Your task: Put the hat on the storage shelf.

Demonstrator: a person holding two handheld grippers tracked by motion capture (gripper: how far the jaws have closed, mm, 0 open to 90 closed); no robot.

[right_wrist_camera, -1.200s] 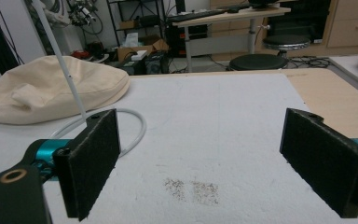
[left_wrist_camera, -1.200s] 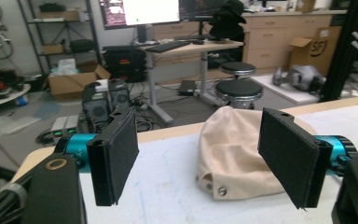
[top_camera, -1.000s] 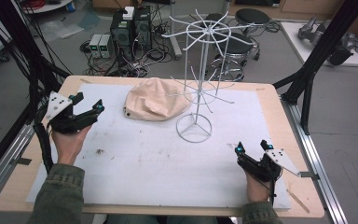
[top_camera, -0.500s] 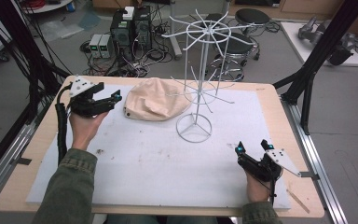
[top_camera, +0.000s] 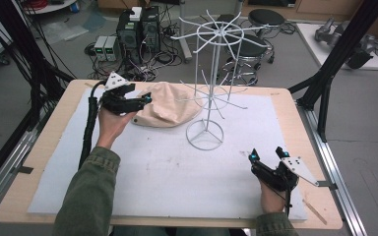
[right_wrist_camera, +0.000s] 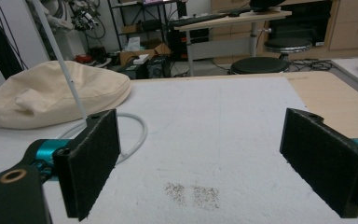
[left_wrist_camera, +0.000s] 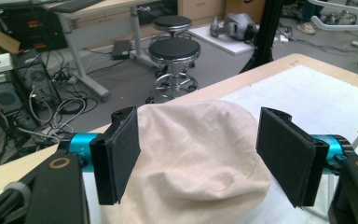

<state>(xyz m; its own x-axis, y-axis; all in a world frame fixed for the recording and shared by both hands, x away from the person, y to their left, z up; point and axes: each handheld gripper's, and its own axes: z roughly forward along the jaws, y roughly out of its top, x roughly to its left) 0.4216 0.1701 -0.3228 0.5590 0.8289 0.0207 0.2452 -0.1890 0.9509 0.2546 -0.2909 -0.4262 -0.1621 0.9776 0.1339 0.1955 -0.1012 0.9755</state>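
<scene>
A cream fabric hat (top_camera: 166, 104) lies toward the far-left part of the tabletop (top_camera: 295, 110), on the white mat, just beside the white wire rack (top_camera: 210, 86) whose ring base stands near the middle. The left tongs (top_camera: 137, 102) sit at the hat's left edge with jaws spread wide; in the left gripper view the hat (left_wrist_camera: 200, 154) lies between the two pads, neither one touching the cloth as far as can be told, so nothing is held. The right tongs (top_camera: 266, 156) rest near the near-right corner, jaws wide apart and empty — only bare mat lies between them in the right gripper view.

The likely trouble is the cloth itself: it is soft and domed, so closing on the crown could pinch a thin fold that slips free, or drag the hat along the mat. The rack's low prongs reach toward the hat — a lift swung that way could snag them and tip the light rack.
</scene>
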